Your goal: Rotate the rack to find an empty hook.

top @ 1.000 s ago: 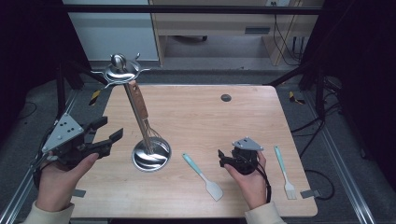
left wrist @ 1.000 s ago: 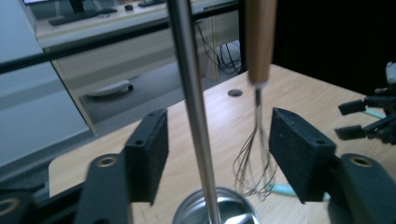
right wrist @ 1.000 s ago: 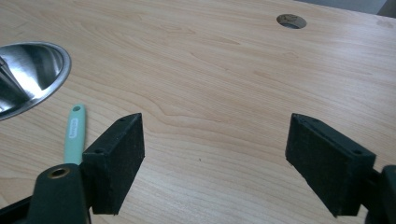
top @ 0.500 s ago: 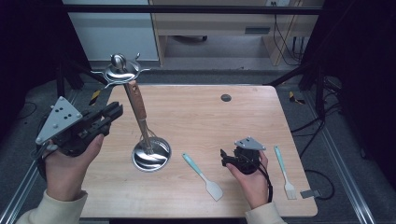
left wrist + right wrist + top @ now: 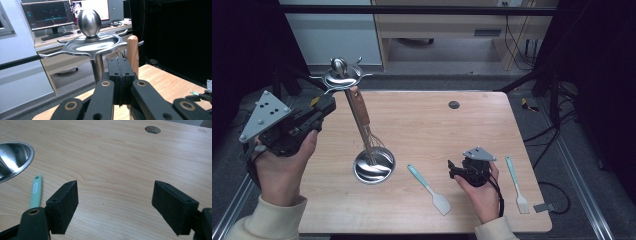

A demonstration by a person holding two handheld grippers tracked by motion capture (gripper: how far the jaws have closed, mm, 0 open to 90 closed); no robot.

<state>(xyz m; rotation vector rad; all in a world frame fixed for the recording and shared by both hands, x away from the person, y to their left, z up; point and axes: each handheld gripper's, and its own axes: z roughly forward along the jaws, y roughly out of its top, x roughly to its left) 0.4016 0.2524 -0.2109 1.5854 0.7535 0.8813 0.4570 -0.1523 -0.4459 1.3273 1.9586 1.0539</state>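
Whisk (image 5: 362, 117) hangs by its wooden handle from a hook of the steel utensil stand (image 5: 343, 79), wires down near the stand's round base, rear-left of the table (image 5: 427, 125). Left gripper (image 5: 326, 106) just closed: jaws pressed together, nothing between them, tips just beside the handle top. Right gripper (image 5: 453, 167) rests on the table, jaws wide, empty. Teal spatula (image 5: 429, 189) lies between base and right gripper; teal fork (image 5: 516, 184) outboard.
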